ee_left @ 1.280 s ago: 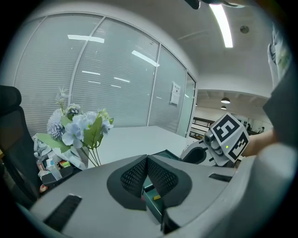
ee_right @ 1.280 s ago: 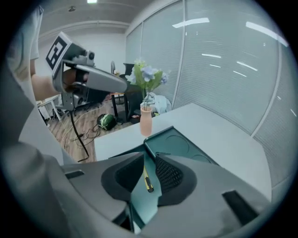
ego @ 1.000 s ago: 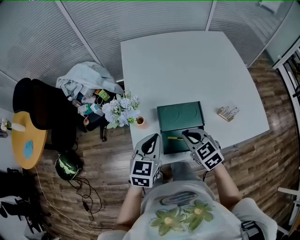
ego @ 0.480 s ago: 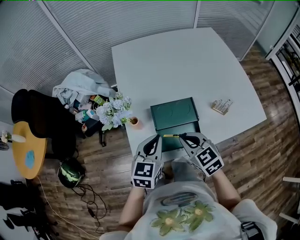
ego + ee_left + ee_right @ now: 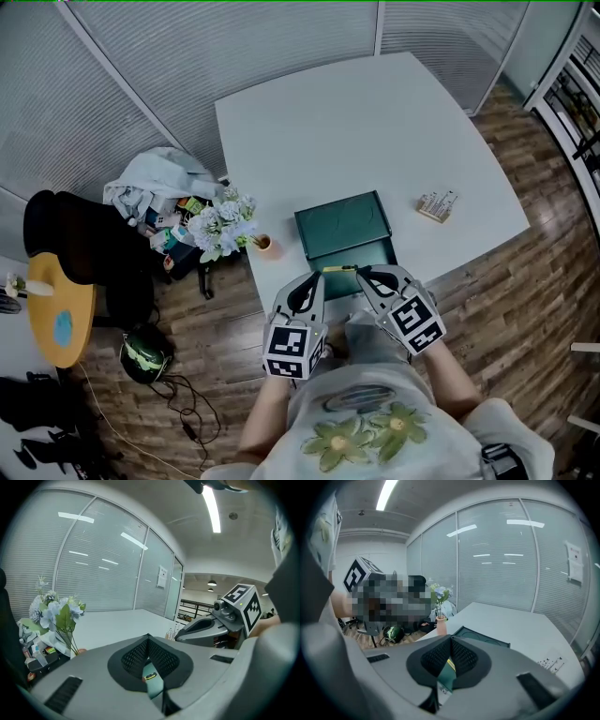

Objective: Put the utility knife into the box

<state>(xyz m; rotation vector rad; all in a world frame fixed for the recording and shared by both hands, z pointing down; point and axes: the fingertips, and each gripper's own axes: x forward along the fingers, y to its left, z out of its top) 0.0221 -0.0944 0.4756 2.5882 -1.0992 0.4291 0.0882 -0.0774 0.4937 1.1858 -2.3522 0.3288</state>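
Both grippers have been drawn back a bit from the box (image 5: pixel 342 223) since a second ago, and the counter (image 5: pixel 328 112) is now seen shifted up and left in the head view. The utility knife (image 5: pixel 337 269) is laid inside the open dark green box, in its near half, yellow body lying crosswise. The right gripper (image 5: pixel 362 273) is parked just beside the knife's right end, jaws pressed fully together with nothing pinched; only the box and a yellow sliver are seen through the slit. The left gripper (image 5: pixel 310 277) is held off the box's near left corner, jaws likewise closed on nothing. Pale flowers (image 5: pixel 225 223) are stood at the counter's left edge, and a small packet (image 5: pixel 437 204) is left well right of the box.
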